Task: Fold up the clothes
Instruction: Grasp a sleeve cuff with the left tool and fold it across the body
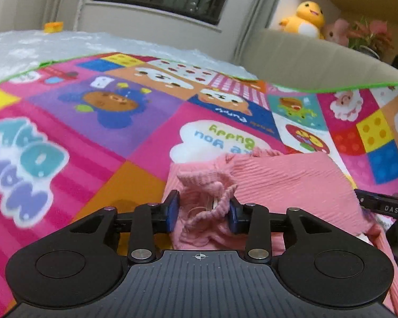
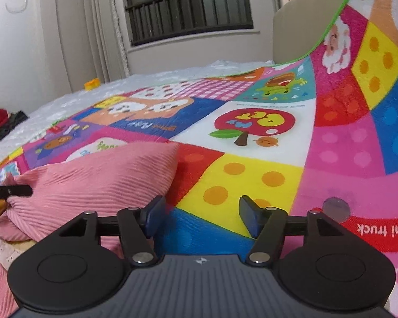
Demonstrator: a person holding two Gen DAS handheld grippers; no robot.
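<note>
Through the left wrist camera, I see my left tongs (image 1: 203, 210) pinching a bunched edge of the pink top (image 1: 278, 182) lying on the colourful mat (image 1: 92, 122). Right view: my right tongs (image 2: 201, 218) gape wide, holding nothing, just beside the top (image 2: 92, 182).

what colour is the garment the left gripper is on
Pink, ribbed knit garment; clearest in the left wrist view, bunched between the left gripper.

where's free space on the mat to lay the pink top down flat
Bare mat lies right of the pink garment: the yellow dotted and apple squares ahead of the open right gripper. In the left view, purple and orange squares are free too. Crowded where the left gripper bunches the fabric.
</note>
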